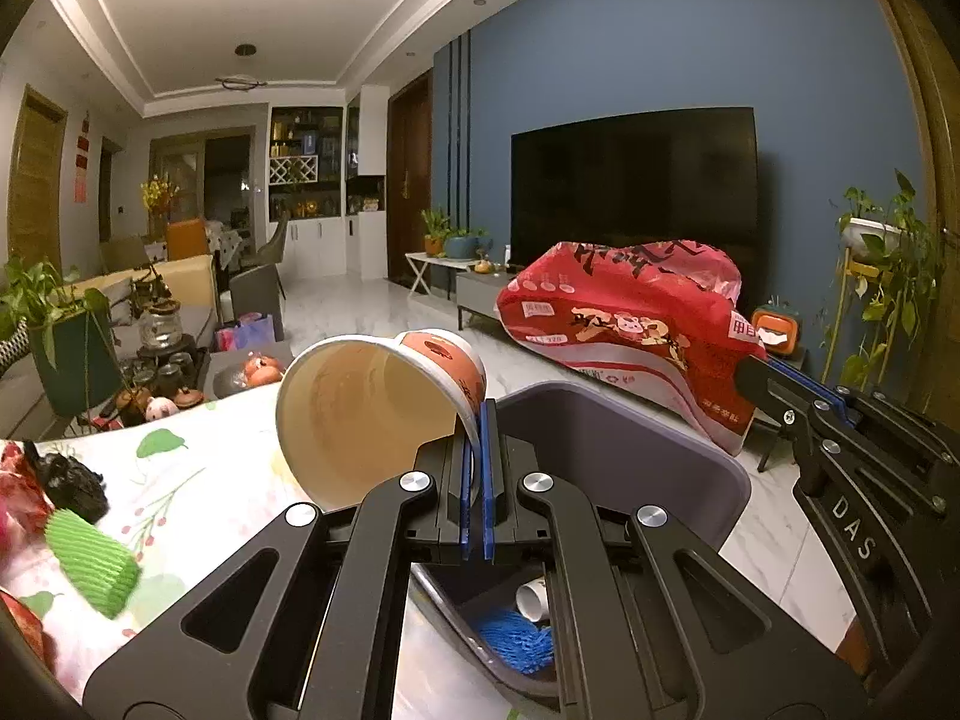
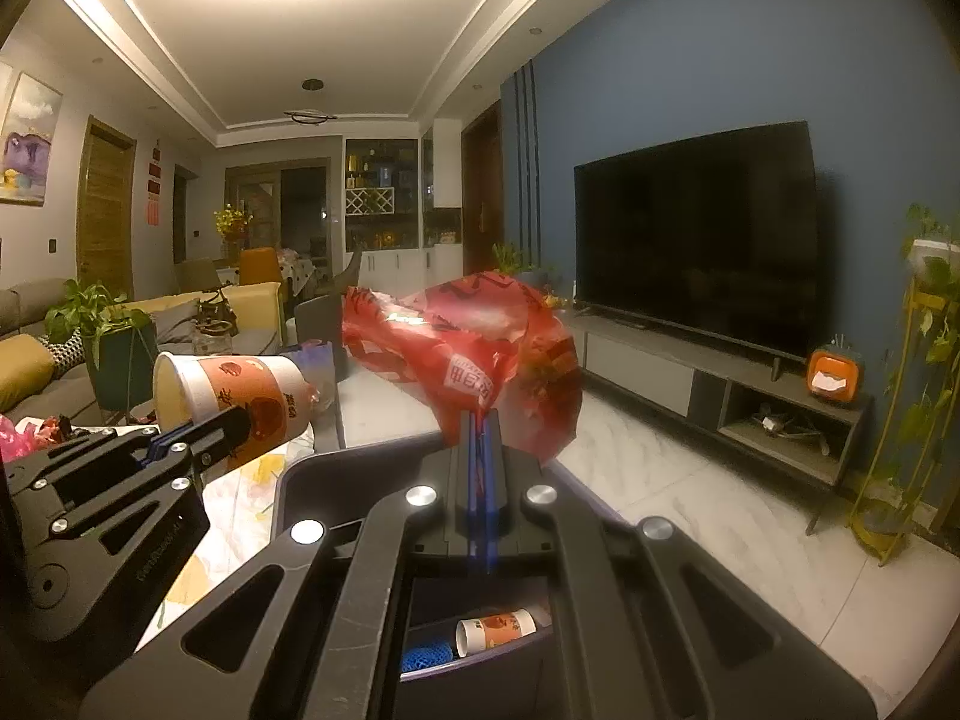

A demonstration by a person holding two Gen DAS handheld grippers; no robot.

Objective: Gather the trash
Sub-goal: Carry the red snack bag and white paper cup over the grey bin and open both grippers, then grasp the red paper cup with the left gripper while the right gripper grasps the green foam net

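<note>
My left gripper (image 1: 478, 420) is shut on the rim of an empty orange-and-white paper noodle cup (image 1: 372, 408), which tips sideways at the near left edge of the grey bin (image 1: 660, 420). My right gripper (image 2: 480, 426) is shut on a red plastic snack bag (image 2: 468, 354), held up over the grey bin (image 2: 360, 456). The bag (image 1: 630, 324) and right gripper (image 1: 744, 372) also show in the left wrist view, the cup (image 2: 240, 396) and left gripper (image 2: 153, 450) in the right wrist view. Inside the bin lie a small paper cup (image 2: 495, 630) and blue foam netting (image 1: 516, 642).
A table with a flowered cloth (image 1: 198, 480) carries green foam netting (image 1: 90, 558), a black bag (image 1: 72, 480), red wrappers and tea ware. A TV (image 2: 696, 240) on a low stand (image 2: 720, 396) faces the blue wall; plant stands are at the right, a sofa at the left.
</note>
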